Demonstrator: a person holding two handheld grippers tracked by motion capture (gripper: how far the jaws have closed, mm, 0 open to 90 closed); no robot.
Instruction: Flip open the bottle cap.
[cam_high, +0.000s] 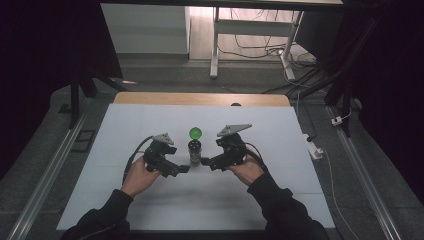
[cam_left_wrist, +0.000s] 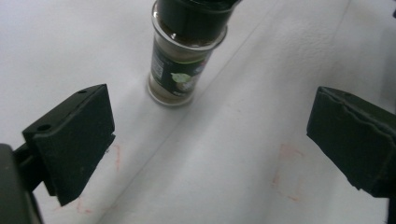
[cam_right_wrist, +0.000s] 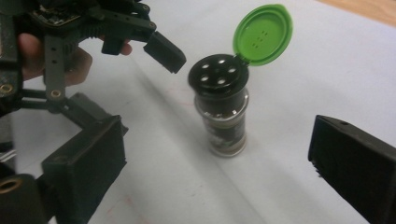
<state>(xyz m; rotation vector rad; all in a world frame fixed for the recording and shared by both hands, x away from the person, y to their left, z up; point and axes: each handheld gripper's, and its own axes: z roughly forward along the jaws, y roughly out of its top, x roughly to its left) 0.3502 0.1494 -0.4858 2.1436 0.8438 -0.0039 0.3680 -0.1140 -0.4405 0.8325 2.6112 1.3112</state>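
Note:
A small glass spice jar (cam_high: 194, 153) stands upright on the white table cover (cam_high: 150, 120), its green flip lid (cam_high: 195, 133) swung open above a black shaker top (cam_right_wrist: 218, 74) with several holes. My left gripper (cam_high: 184, 169) sits just left of the jar, jaws wide apart, nothing between them. My right gripper (cam_high: 206, 164) sits just right of it, also open and empty. In the left gripper view the jar (cam_left_wrist: 184, 56) stands ahead of the open left gripper (cam_left_wrist: 210, 140). In the right gripper view the jar (cam_right_wrist: 224, 116) stands ahead of the open right gripper (cam_right_wrist: 219, 168), with the left gripper (cam_right_wrist: 140, 37) beyond.
A wooden table edge (cam_high: 200, 98) runs along the far side of the white cover. Beyond it are a white desk frame (cam_high: 250, 30) and floor cables (cam_high: 260, 50). Metal rails (cam_high: 50, 165) flank the table. Faint red marks (cam_left_wrist: 287, 172) show on the cover.

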